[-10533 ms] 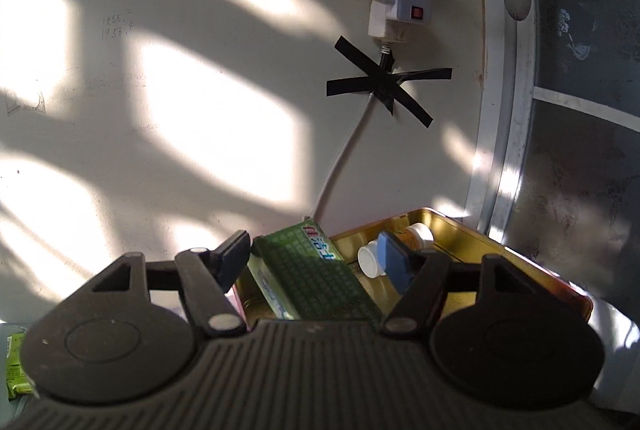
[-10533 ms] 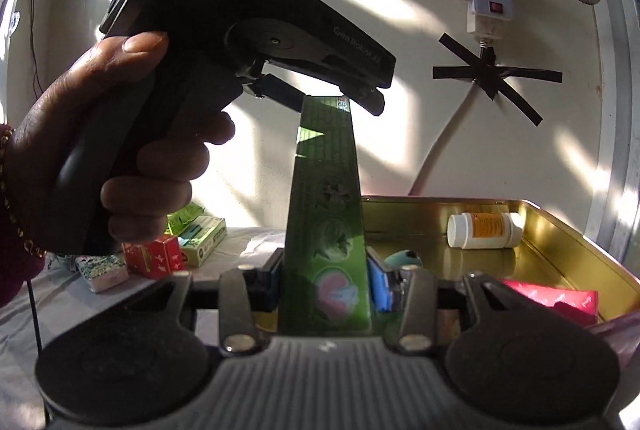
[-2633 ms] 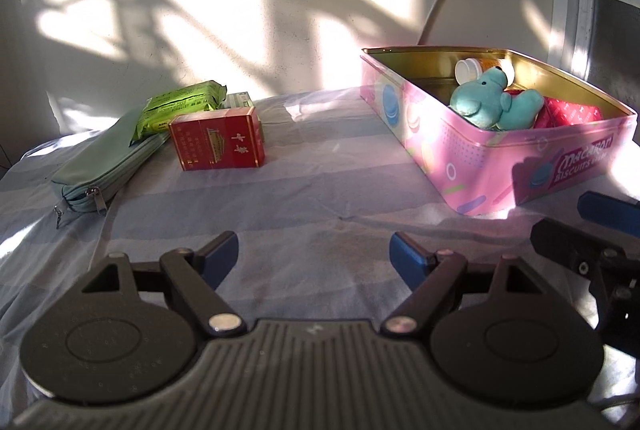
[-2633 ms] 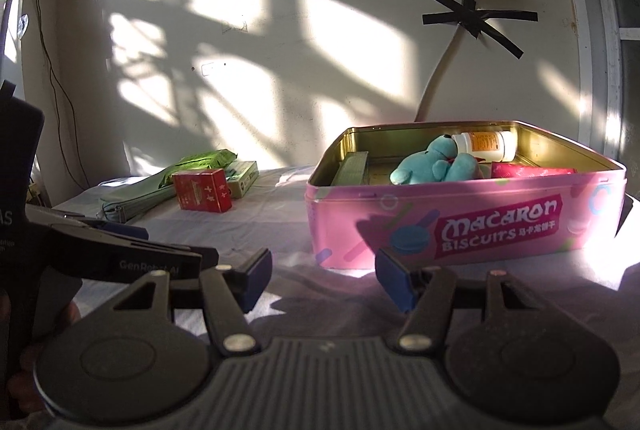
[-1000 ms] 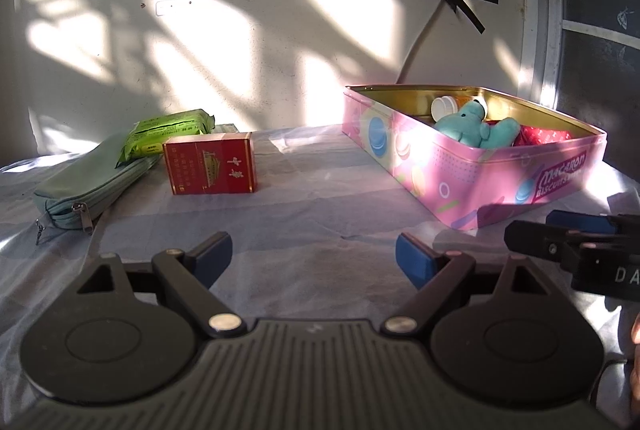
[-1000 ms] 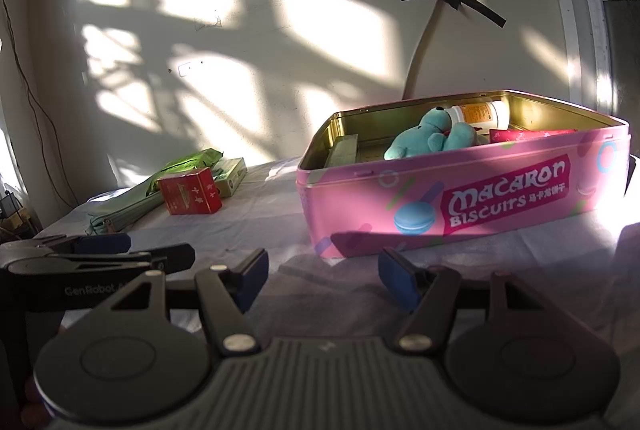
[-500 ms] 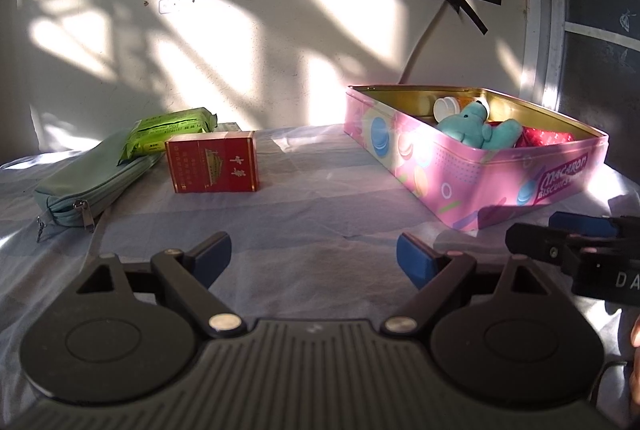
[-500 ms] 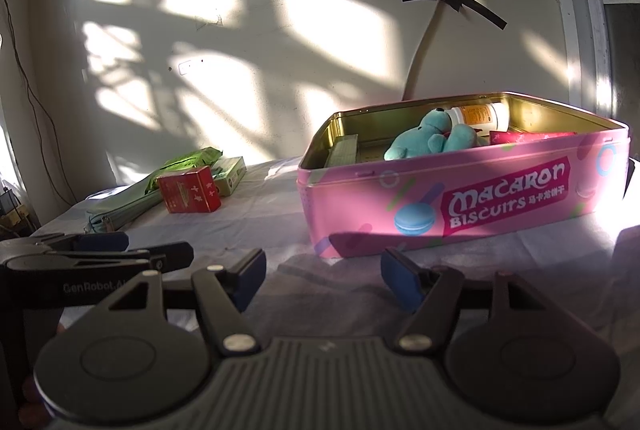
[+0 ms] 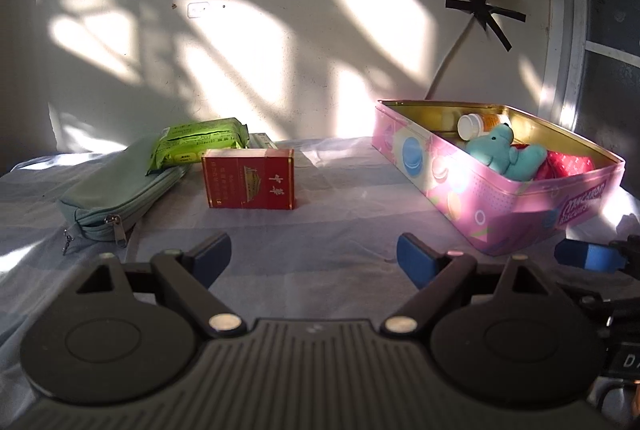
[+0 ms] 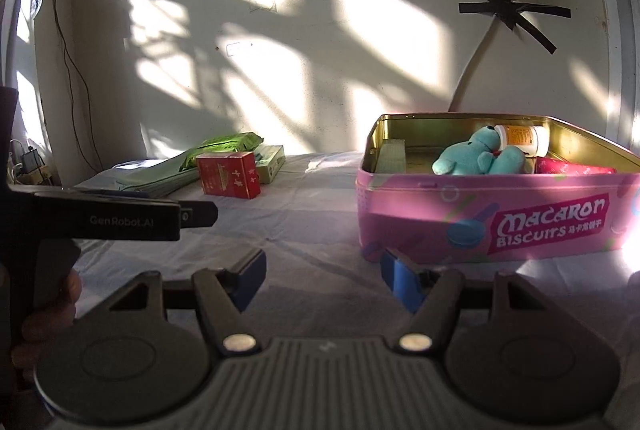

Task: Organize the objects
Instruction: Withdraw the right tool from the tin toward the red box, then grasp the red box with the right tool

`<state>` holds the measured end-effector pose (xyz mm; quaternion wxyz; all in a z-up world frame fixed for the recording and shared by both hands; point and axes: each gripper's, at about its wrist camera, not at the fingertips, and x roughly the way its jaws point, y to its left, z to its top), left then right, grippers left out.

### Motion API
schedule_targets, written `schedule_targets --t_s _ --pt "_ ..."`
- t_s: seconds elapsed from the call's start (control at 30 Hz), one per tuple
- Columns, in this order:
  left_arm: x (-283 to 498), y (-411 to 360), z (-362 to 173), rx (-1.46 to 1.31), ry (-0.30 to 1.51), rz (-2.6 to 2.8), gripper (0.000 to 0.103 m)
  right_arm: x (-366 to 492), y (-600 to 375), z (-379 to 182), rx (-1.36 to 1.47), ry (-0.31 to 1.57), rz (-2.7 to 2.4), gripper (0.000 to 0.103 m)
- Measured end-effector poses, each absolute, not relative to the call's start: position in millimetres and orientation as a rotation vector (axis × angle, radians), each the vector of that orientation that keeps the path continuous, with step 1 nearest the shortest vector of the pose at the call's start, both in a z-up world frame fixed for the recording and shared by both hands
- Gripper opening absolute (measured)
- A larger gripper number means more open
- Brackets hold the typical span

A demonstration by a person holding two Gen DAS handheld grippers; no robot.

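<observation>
While both stood spread and empty above the cloth-covered tabletop [image 9: 340, 230], left tool [image 9: 314, 256], right tool [image 10: 322, 270], red rectangular cardboard box [image 9: 248, 178] far left beside green zip pouch [image 9: 120, 185], pink rectangular biscuit tin [image 10: 496, 213] right, holding teal plush bear [image 10: 476, 153], white pill bottle [image 10: 520, 139].

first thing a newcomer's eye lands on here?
The pink biscuit tin at right, open, with a teal plush toy lying inside against a pill bottle. Then the red box standing on the cloth at left, beside a green packet on a zipped pouch. Both grippers are open and hold nothing.
</observation>
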<state>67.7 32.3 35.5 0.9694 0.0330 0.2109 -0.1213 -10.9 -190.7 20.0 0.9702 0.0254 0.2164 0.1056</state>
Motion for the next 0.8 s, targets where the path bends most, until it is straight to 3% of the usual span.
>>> schedule_targets --t_s 0.3,0.67,0.77,0.8 --pt "106 114 26 -0.106 0.457 0.005 0.092 53 -120 40 -0.155 0.424 0.410 0.066" --pt "126 141 14 -0.283 0.577 0.036 0.092 197 -63 34 -0.180 0.500 0.399 0.066" --pt "130 154 10 -0.360 0.605 0.034 0.092 215 -57 25 -0.215 0.559 0.401 0.056" --pt "131 157 10 -0.383 0.605 0.031 0.092 214 -58 24 -0.218 0.554 0.412 0.045"
